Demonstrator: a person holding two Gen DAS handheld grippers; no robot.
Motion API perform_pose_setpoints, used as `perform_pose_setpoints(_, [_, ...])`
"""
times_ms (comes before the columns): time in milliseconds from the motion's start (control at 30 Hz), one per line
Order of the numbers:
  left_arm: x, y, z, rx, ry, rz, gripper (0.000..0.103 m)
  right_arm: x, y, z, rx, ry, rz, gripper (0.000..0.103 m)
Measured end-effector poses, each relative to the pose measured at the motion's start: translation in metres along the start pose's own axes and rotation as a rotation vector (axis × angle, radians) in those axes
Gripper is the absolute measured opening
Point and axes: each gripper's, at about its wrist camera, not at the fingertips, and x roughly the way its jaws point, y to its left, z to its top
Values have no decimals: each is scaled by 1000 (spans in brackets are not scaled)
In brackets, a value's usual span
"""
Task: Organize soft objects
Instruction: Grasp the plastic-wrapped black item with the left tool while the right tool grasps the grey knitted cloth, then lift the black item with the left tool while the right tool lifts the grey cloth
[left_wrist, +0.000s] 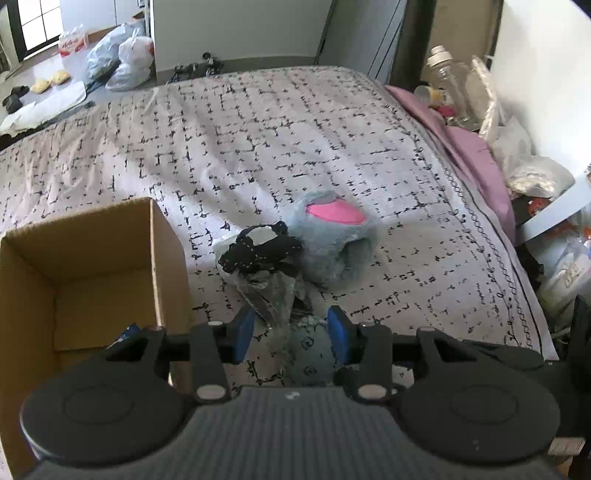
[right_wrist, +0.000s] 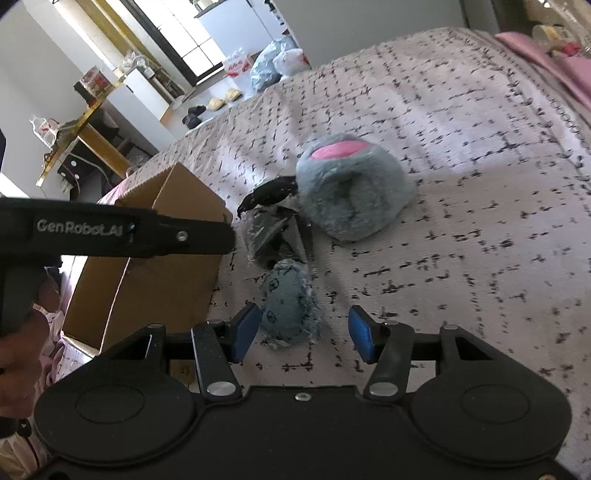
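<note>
A fluffy grey plush with a pink patch (left_wrist: 334, 238) (right_wrist: 351, 192) lies on the patterned bedspread (left_wrist: 258, 129). Beside it lies a black dotted cloth (left_wrist: 258, 251) (right_wrist: 271, 194) on a clear plastic wrap (left_wrist: 271, 291) (right_wrist: 271, 236). A small blue denim-like pouch (left_wrist: 308, 350) (right_wrist: 290, 306) lies nearest. An open, empty cardboard box (left_wrist: 92, 273) (right_wrist: 166, 258) stands to the left. My left gripper (left_wrist: 291, 334) is open, its jaws on either side of the blue pouch. My right gripper (right_wrist: 303, 332) is open just right of the pouch, above the bed.
Plastic bags (left_wrist: 122, 55) and slippers (left_wrist: 48, 81) lie on the floor beyond the bed. Bottles and bags (left_wrist: 461, 85) clutter the right side by the wall. A pink sheet (left_wrist: 461, 144) edges the bed. The left gripper's body (right_wrist: 110, 236) crosses the right wrist view.
</note>
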Motion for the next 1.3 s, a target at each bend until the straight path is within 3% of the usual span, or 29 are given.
perform_pose_setpoints(367, [32, -2, 15, -24, 48, 44, 47, 26, 12, 3, -11, 40, 13, 53])
perform_pose_setpoints(400, [33, -4, 16, -34, 54, 44, 47, 27, 12, 3, -13, 39, 15, 44])
perform_pose_setpoints(433, [34, -6, 17, -29, 53, 37, 47, 28, 12, 3, -14, 41, 21, 25])
perform_pose_setpoints(567, [42, -12, 20, -3, 65, 76, 48, 24, 6, 3, -4, 67, 45, 20])
perform_pose_setpoints(700, [53, -12, 21, -20, 80, 105, 49, 11, -2, 0, 3, 68, 34, 19])
perform_pose_setpoints(767, [55, -13, 22, -37, 71, 101, 55, 6, -9, -3, 16, 65, 27, 19])
perform_pose_setpoints(1033, [72, -24, 25, 14, 82, 199, 61, 3, -25, -2, 54, 64, 25, 19])
perform_pose_setpoints(1100, [75, -24, 24, 23, 69, 215, 58, 2, -28, -1, 64, 62, 25, 19])
perform_pose_setpoints(1300, [76, -26, 16, 33, 43, 225, 38, -1, -33, 3, 100, 49, 23, 19])
